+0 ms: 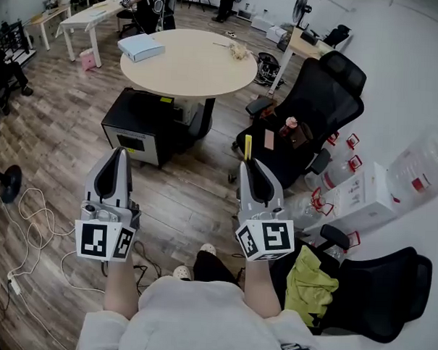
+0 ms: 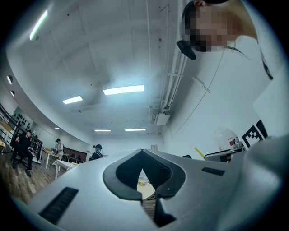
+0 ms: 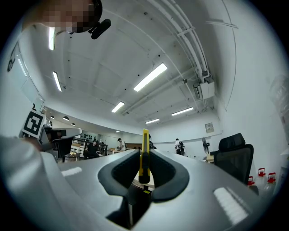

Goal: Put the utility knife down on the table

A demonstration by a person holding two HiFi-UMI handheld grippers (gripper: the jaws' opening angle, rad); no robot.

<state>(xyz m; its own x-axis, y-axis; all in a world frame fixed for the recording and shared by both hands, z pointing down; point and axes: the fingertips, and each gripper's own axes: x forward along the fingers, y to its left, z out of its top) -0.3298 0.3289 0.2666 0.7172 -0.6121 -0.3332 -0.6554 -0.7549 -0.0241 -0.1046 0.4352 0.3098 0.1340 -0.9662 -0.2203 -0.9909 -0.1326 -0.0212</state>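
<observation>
A yellow utility knife [image 3: 144, 153] stands upright between the jaws of my right gripper [image 3: 143, 173], which is shut on it. In the head view its yellow tip [image 1: 248, 147] sticks out past the right gripper [image 1: 252, 172], held over the floor short of the round beige table [image 1: 189, 60]. My left gripper [image 1: 119, 159] is level with it to the left, jaws together and holding nothing. In the left gripper view the jaws [image 2: 143, 180] meet, with only a sliver of the table showing through.
A light blue box [image 1: 140, 47] and a small crumpled object [image 1: 239, 51] lie on the table. A black cabinet [image 1: 143, 128] stands under its near edge. A black office chair [image 1: 312, 117] with items on its seat is to the right, water jugs [image 1: 422, 166] beyond. Cables [image 1: 35, 235] trail on the floor.
</observation>
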